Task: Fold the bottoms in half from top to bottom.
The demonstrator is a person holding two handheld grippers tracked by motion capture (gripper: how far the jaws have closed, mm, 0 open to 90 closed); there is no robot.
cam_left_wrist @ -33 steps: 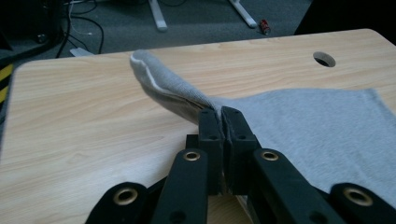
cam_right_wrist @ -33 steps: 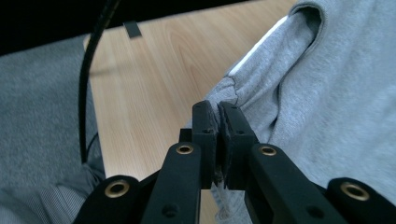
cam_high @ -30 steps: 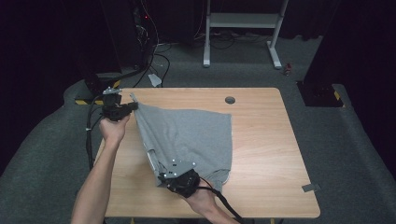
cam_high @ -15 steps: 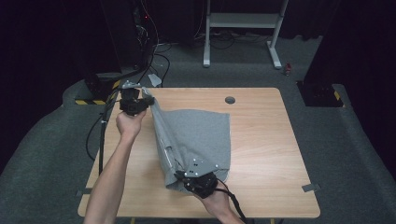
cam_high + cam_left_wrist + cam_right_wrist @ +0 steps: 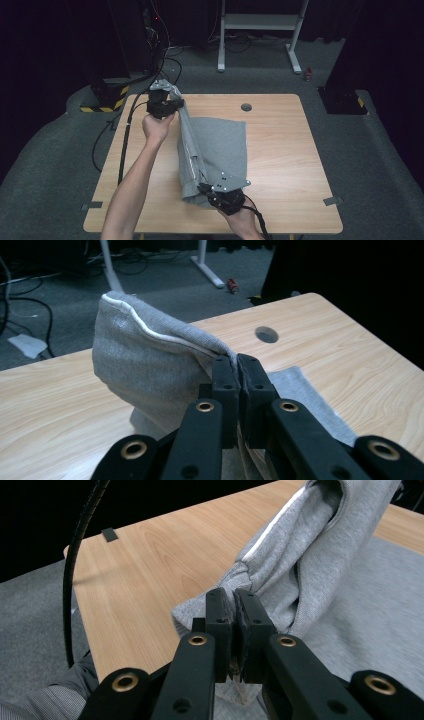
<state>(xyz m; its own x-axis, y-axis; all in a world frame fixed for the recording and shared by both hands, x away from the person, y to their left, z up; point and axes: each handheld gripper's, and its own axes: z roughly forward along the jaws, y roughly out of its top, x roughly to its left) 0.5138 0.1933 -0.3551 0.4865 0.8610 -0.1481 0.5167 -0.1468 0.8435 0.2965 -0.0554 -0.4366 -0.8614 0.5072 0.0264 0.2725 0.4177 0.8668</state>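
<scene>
We are folding a grey cloth [image 5: 220, 145] on the desk [image 5: 285, 165]. A moment ago its left edge lay out near the left side of the desk; now that edge is lifted and carried toward the middle, so the left part stands up like a little wall with a white seam along it. Our left hand-held gripper [image 5: 170, 106] is clamped on the far corner of the cloth, near the far edge of the desk, and the left gripper view shows its jaws pressed tight together with grey cloth pinched in them [image 5: 235, 371]. Our right hand-held gripper [image 5: 212, 196] is clamped on the near corner, close to the near edge of the desk, and the right gripper view shows the cloth squeezed between its jaws too [image 5: 234, 617]. The rest of the cloth lies flat on the desk, from the middle toward the right. We think the fold is about half done: the lifted side needs to go over and down onto the flat part. There is lots of bare desk on the right for that. A small round hole [image 5: 246, 107] sits just past the far edge of the cloth, and the cable [image 5: 125, 145] hangs off the left side, well out of the way.
</scene>
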